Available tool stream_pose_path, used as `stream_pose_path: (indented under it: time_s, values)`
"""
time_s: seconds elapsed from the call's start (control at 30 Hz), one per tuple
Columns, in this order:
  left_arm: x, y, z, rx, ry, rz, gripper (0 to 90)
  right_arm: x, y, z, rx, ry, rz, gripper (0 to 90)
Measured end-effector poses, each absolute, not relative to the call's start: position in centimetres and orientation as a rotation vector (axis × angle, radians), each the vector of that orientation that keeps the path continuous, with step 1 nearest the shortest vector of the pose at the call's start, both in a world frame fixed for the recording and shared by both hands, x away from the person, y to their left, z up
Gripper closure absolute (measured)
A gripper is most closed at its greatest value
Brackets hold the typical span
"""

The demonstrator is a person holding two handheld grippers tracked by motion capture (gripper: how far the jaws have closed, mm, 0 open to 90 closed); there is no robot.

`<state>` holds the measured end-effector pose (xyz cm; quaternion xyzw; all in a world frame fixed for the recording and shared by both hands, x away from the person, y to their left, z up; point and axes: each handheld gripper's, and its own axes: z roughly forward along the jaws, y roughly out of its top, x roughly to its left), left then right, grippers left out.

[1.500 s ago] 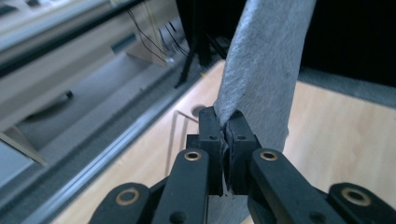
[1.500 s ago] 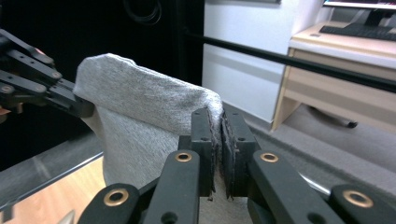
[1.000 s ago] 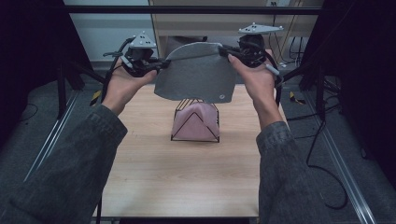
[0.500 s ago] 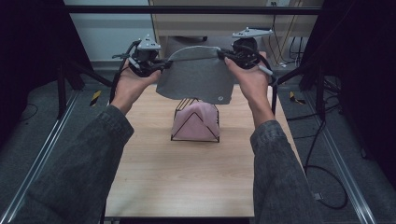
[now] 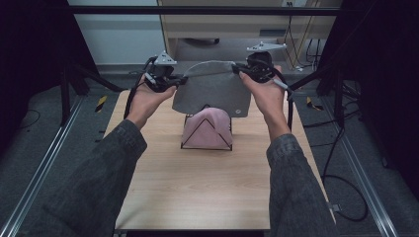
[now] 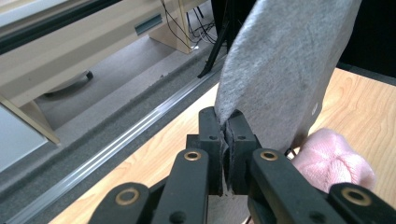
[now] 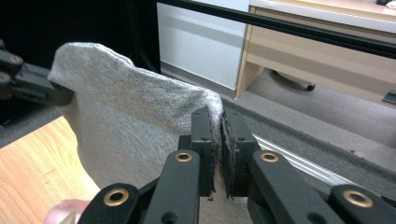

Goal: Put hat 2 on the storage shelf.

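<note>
pink hat (image 5: 207, 127) top behind grey cloth (image 5: 212, 91)

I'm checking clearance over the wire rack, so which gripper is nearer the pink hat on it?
Left, though only slightly. The left gripper is up and to the left of the pink hat; the right gripper is higher and farther back, to its right.

Left hand-held gripper (image 5: 179, 80): black body, grey three-cornered top plate, black trailing cable. Right hand-held gripper (image 5: 237, 69): the same. Jaws were black and blocky, on arms with brass-coloured pivot rivets. The person wore dark grey textured sleeves (image 5: 289, 187).
</note>
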<state>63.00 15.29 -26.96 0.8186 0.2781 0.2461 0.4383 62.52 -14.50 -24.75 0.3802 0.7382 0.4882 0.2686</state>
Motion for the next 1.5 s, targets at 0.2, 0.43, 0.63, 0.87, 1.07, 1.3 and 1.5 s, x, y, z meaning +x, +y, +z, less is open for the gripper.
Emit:
stream_pose_path:
  time_s: [0.2, 0.43, 0.63, 0.87, 1.07, 1.3, 1.5]
  values:
    - [62.9, 15.2, -27.6, 2.047, 0.693, 0.589, 87.1, 62.2, -14.6, -25.1, 1.023, 1.998, 1.316, 84.7]
    - [62.9, 15.2, -28.2, 2.047, 0.705, 0.57, 87.1, 62.1, -14.6, -25.7, 1.021, 2.006, 1.315, 84.6]
    - [62.9, 15.3, -28.5, 2.05, 0.708, 0.565, 87.1, 62.1, -14.4, -25.7, 1.016, 2.01, 1.304, 84.6]
    - [62.9, 15.5, -28.9, 2.053, 0.717, 0.555, 87.1, 62.0, -14.2, -26.1, 1.01, 2.022, 1.295, 84.6]
    - [62.9, 15.4, -29.5, 2.059, 0.724, 0.543, 87.1, 62.0, -14.3, -27.2, 1.026, 2.034, 1.286, 84.6]
    - [63.1, 15.3, -29.8, 2.065, 0.734, 0.542, 87.1, 62.1, -14.1, -27.6, 1.027, 2.041, 1.287, 84.6]
    - [63.1, 15.3, -30.9, 2.075, 0.745, 0.527, 87.1, 62.2, -14.0, -28.6, 1.048, 2.054, 1.273, 84.6]
